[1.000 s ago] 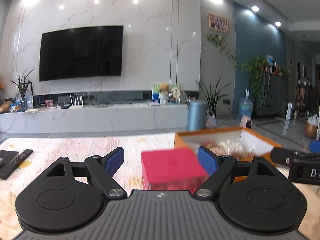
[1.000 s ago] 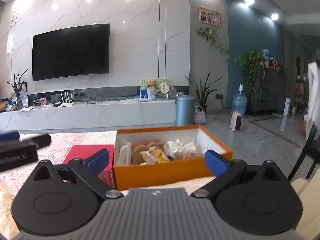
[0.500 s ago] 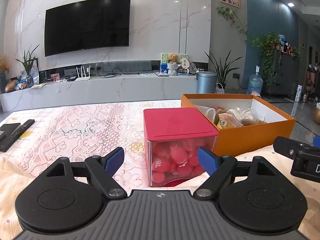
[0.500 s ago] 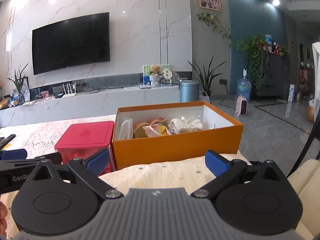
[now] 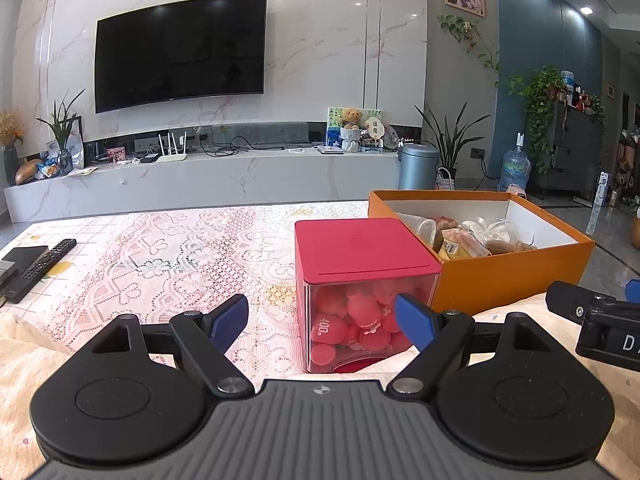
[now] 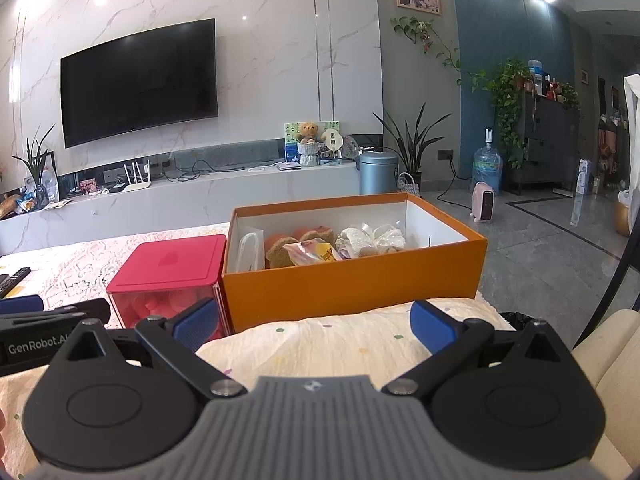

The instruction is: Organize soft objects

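Observation:
A clear cube box with a red lid (image 5: 362,248) stands on the lace-covered table, full of pink soft balls (image 5: 352,320). It also shows in the right wrist view (image 6: 168,268). To its right an open orange box (image 5: 504,276) (image 6: 352,280) holds several soft toys and packets (image 6: 316,246). My left gripper (image 5: 322,318) is open and empty, just in front of the cube. My right gripper (image 6: 314,324) is open and empty, above a cream cushion in front of the orange box.
A remote control (image 5: 40,268) and a dark flat box lie at the table's left edge. A cream cushion (image 6: 340,348) lies under the grippers. A TV and low cabinet stand behind the table. A chair back (image 6: 624,280) is at the right.
Both grippers have pulled back and risen, so the cube and the orange box now sit lower and farther in view. Both grippers stayed open.

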